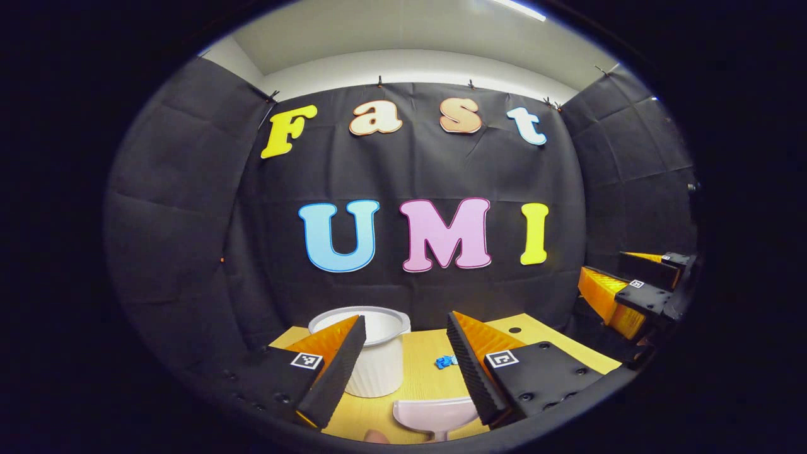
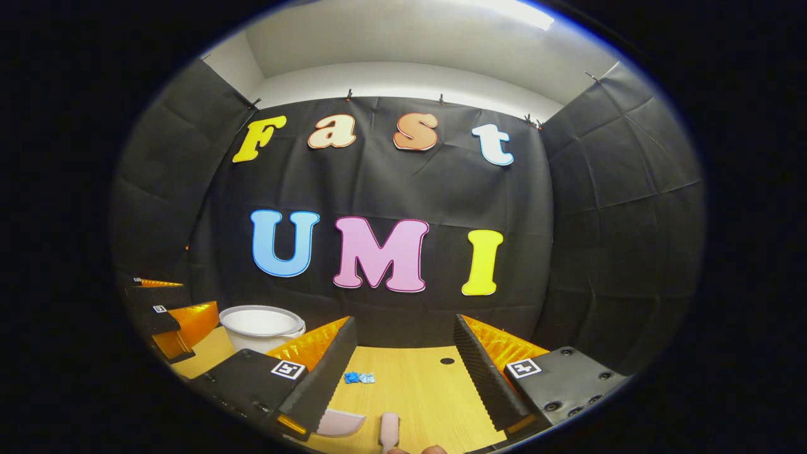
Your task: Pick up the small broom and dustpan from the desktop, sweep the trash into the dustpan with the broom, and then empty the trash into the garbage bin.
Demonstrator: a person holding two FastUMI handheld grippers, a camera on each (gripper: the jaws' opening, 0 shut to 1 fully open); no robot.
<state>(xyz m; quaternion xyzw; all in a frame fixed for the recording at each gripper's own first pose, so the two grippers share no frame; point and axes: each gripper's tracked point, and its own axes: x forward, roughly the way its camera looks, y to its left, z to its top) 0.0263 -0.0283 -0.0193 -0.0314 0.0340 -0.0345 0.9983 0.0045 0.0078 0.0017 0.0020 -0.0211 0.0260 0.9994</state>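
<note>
My left gripper (image 1: 406, 325) is open above the near edge of the wooden desk (image 1: 422, 378), nothing between its fingers. Just below and ahead lies the pale pink dustpan (image 1: 435, 416). A small blue scrap of trash (image 1: 445, 361) lies beyond it, by the inner side of my right-hand finger. The white ribbed garbage bin (image 1: 378, 369) stands partly behind the left-hand finger. My right gripper (image 2: 403, 325) is open and empty too. Below it are the broom's pinkish handle (image 2: 389, 430), the dustpan (image 2: 340, 421) and the blue trash (image 2: 359, 378). The bin (image 2: 261, 328) stands at the left.
The right gripper (image 1: 602, 268) hangs off the desk's right side in the left gripper view. The left gripper (image 2: 186, 302) sits beside the bin in the right gripper view. A small round hole (image 2: 447, 360) marks the desk (image 2: 416, 391) near the back. Black cloth walls close in behind.
</note>
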